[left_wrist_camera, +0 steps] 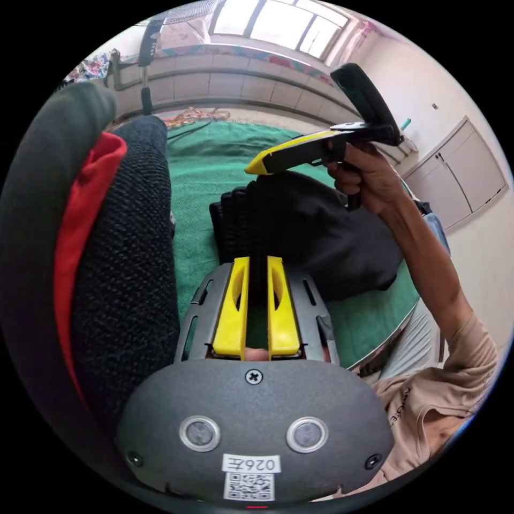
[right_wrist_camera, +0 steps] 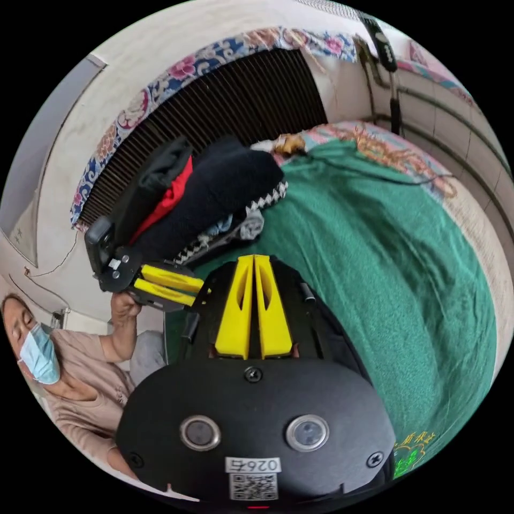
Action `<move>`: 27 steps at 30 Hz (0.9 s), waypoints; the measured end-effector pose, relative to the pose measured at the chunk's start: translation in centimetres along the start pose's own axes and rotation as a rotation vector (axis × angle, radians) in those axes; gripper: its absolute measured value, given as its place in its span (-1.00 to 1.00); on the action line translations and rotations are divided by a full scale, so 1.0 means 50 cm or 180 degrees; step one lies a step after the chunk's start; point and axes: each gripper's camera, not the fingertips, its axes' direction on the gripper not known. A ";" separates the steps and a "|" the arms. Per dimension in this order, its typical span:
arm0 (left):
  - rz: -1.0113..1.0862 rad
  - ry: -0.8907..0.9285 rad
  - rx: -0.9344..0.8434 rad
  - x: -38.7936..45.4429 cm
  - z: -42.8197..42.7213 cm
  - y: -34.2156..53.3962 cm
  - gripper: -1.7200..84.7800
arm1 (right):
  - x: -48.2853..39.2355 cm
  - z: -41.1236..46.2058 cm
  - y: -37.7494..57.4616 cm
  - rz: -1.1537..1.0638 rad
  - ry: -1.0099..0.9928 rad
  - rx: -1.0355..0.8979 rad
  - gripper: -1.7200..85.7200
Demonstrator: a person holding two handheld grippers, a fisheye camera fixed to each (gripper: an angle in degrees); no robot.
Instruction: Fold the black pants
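The left gripper [left_wrist_camera: 258, 262] sits nearest, jaws a narrow gap apart, nothing between them. At nine o'clock a stack [left_wrist_camera: 123, 257] of dark clothes. At twelve to two the pants [left_wrist_camera: 316, 235] lie bunched on the green cover [left_wrist_camera: 209, 160]. At one the right gripper [left_wrist_camera: 251, 168], in a hand [left_wrist_camera: 367, 179], jaws together, empty.

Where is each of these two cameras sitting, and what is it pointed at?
Left gripper view: rides behind the left claw, looking across the green bed cover at the black pants towards the window; the person's hand holds the right claw.
Right gripper view: rides behind the right claw, facing the clothes pile and wall; the person's hand grips the left claw.
Shared: green cover, clothes pile, both claws.
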 end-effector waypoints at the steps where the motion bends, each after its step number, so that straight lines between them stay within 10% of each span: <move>1: -0.0015 -0.0075 0.0075 0.007 -0.010 0.002 -0.84 | 0.012 -0.010 -0.003 0.0036 0.0023 0.0146 -0.93; 13: 0.0047 -0.1913 0.0303 0.133 -0.082 0.030 -0.95 | 0.162 0.132 0.043 0.0354 -0.0181 -0.0710 -0.77; 20: -0.0242 -0.0109 0.1491 0.044 -0.211 0.109 -0.98 | 0.068 0.104 0.039 -0.0717 -0.0190 -0.0386 -0.94; 27: 0.0035 -0.0168 0.0369 0.048 -0.061 0.010 -0.98 | 0.128 0.114 0.049 0.0160 0.0473 -0.0087 -0.82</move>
